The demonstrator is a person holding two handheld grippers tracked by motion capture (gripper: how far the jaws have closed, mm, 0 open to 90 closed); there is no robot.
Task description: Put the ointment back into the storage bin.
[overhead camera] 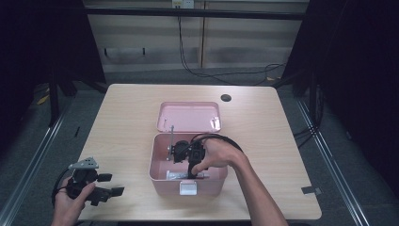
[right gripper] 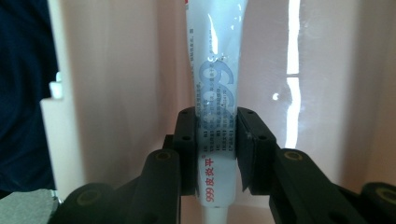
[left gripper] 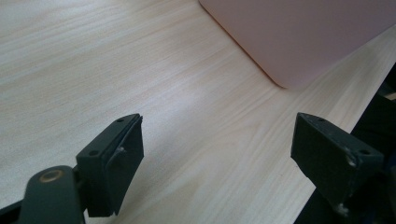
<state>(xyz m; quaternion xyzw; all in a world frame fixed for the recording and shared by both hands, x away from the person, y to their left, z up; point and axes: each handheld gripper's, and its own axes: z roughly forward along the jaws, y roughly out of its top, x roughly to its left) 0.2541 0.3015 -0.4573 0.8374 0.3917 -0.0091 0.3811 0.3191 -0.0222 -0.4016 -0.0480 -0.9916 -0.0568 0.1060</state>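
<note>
A pink box stands open on the table, its lid tipped back behind it. My right gripper reaches down inside the box. In the right gripper view it is shut on a white ointment tube with blue print, which lies along the box floor. My left gripper rests near the table's front left corner, held low over the wood. Its jaws stand wide open with nothing between them, and the pink box wall shows ahead of them.
A wooden table carries the box at its middle. A dark round cable hole sits at the back right. A small white item lies on the lid's inner side. The box's white latch faces the front edge. Dark floor surrounds the table.
</note>
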